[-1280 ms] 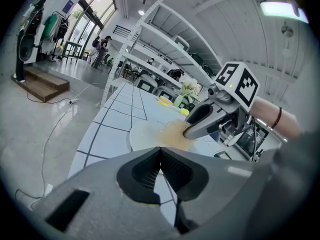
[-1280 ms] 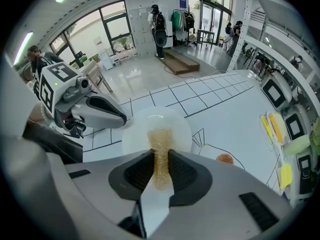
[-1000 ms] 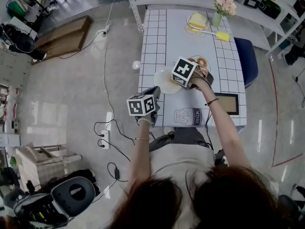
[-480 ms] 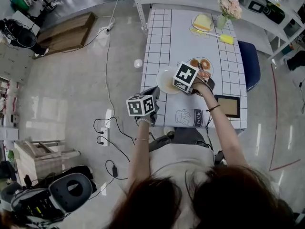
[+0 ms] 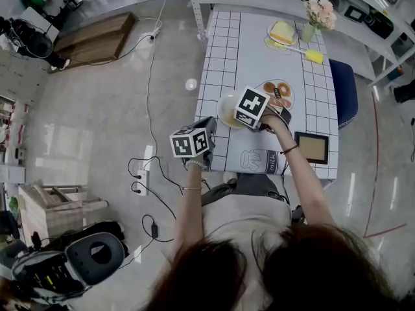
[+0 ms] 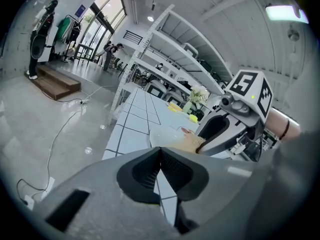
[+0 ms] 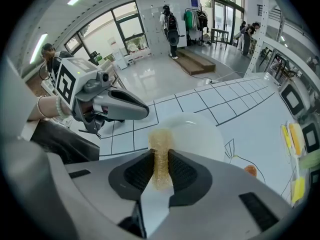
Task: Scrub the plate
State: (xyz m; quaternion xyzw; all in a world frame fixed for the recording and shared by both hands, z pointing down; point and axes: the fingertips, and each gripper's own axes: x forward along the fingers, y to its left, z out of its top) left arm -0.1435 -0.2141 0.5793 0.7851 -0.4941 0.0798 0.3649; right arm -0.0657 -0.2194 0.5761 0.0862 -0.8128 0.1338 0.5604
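A white plate lies on the gridded tablecloth near the table's left edge. My right gripper sits over its right side, shut on a tan scrubbing pad whose end rests on the plate. The pad and right gripper also show in the left gripper view, just past the plate. My left gripper hovers at the table's near left corner, a little short of the plate. Its jaws are shut with nothing between them. It appears as a closed beak in the right gripper view.
Printed doughnuts and a milk carton drawing mark the cloth. A framed picture lies near right. At the far end are a yellow dish, a yellow brush and a flower vase. A blue chair stands right; cables cross the floor.
The right gripper and its pad have slid slightly nearer to me across the plate. The left gripper holds its place; the head camera has shifted.
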